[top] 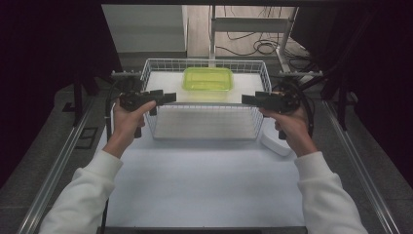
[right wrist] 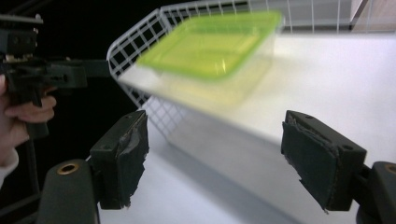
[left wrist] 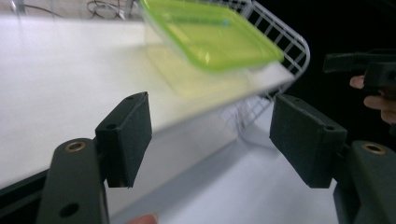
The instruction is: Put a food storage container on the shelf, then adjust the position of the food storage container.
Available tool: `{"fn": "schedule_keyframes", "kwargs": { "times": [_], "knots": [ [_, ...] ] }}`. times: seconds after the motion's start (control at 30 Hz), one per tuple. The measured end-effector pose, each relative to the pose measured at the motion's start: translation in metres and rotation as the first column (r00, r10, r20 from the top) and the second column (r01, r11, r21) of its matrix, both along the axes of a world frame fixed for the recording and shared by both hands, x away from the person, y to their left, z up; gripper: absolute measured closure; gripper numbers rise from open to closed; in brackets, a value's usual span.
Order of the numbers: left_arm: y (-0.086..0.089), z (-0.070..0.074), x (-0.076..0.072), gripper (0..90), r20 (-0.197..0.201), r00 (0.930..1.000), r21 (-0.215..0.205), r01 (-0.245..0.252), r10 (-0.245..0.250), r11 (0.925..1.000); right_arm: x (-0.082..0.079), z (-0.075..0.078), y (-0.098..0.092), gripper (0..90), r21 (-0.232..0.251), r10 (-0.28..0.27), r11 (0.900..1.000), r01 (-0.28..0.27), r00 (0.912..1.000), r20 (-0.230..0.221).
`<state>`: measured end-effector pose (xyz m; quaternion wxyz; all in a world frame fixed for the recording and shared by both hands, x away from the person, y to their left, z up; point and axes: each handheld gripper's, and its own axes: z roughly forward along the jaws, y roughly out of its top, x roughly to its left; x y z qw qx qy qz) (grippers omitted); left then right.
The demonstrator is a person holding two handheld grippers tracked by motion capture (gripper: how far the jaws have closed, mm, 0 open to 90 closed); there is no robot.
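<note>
You will find no legible text, label, brand, number or sign here: the green-lidded container (top: 208, 79) at upper centre, the wire basket (top: 151, 126) around it, and the table (top: 204, 185) bear no readable marking.

Dim high view with black edges; the white counter (top: 204, 180) glows, while the green-lidded container (left wrist: 210, 35) blurs in both gripper views.

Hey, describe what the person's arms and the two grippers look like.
Both forearms wear long white sleeves. The left gripper and right gripper are black handheld tools, each claw ending in two blocky black pads with brass-coloured rivets on the arms behind them. The right claw's pads look frayed. A black cable trails from the left gripper.
</note>
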<state>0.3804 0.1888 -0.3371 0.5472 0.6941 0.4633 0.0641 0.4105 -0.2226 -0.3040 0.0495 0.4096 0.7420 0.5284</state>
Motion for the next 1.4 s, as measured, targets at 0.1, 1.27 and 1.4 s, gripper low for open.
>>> {"fn": "schedule_keyframes", "kwargs": {
  "times": [0.1,1.27,1.4],
  "knots": [
    [-0.002,-0.008,-0.01,28.4,-0.007,0.9998,0.014,0.016,-0.016,0.9998,-0.011,-0.009,-0.008,22.7,-0.017,0.013,1.0,-0.013,0.9999,0.004],
    [-0.011,-0.129,-0.088,25.0,-0.183,0.9793,0.173,0.119,-0.086,0.9777,-0.077,-0.127,-0.027,23.7,-0.253,0.048,0.964,-0.082,0.9891,-0.139],
    [-0.015,-0.133,-0.089,24.7,-0.193,0.9763,0.192,0.136,-0.098,0.9721,-0.075,-0.127,-0.031,26.1,-0.255,0.042,0.964,-0.078,0.9889,-0.143]
  ]
}}
